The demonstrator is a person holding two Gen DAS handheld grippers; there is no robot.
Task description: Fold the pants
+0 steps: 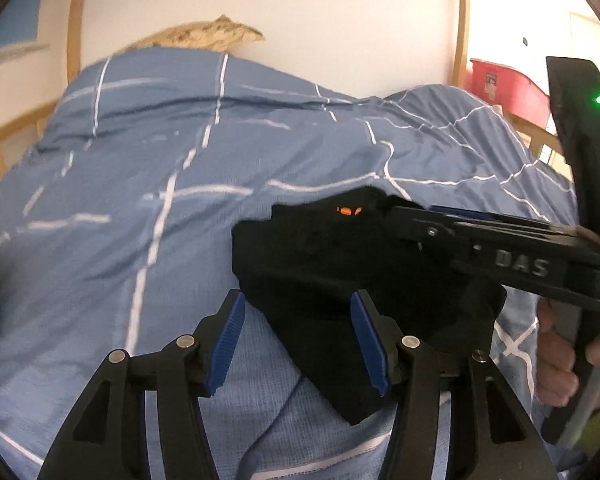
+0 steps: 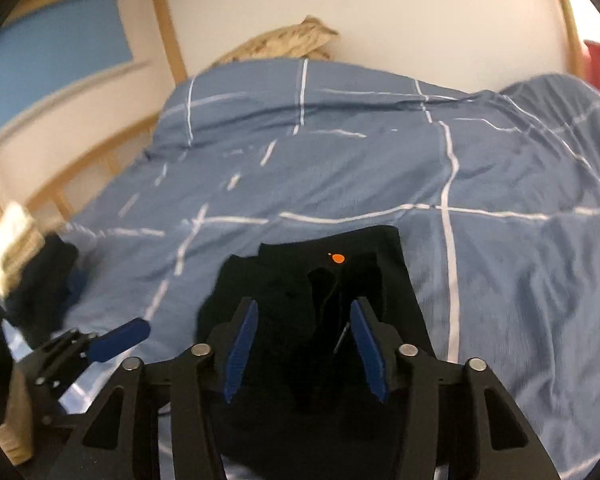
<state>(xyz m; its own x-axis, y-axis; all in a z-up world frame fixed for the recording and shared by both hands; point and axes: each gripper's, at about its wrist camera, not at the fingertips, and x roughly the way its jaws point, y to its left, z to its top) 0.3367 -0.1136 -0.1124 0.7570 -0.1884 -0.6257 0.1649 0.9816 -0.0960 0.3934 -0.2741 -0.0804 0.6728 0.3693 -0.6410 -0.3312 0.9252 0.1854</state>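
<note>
My left gripper (image 1: 298,344) hangs with its blue pads (image 1: 229,344) apart and nothing pinched between them; the near corner of the black pants (image 1: 340,280) lies below the gap. My right gripper (image 2: 303,350) is also spread, its pads clear of the cloth, hovering over the pants, which lie folded into a dark bundle on the blue checked duvet (image 2: 380,152) of the bed. A small orange mark (image 2: 337,258) shows near the bundle's far edge. From the left view my right gripper reaches in from the side above the pants, my hand (image 1: 560,364) on its grip. A patterned pillow (image 2: 288,42) rests against the white wall, behind the duvet
</note>
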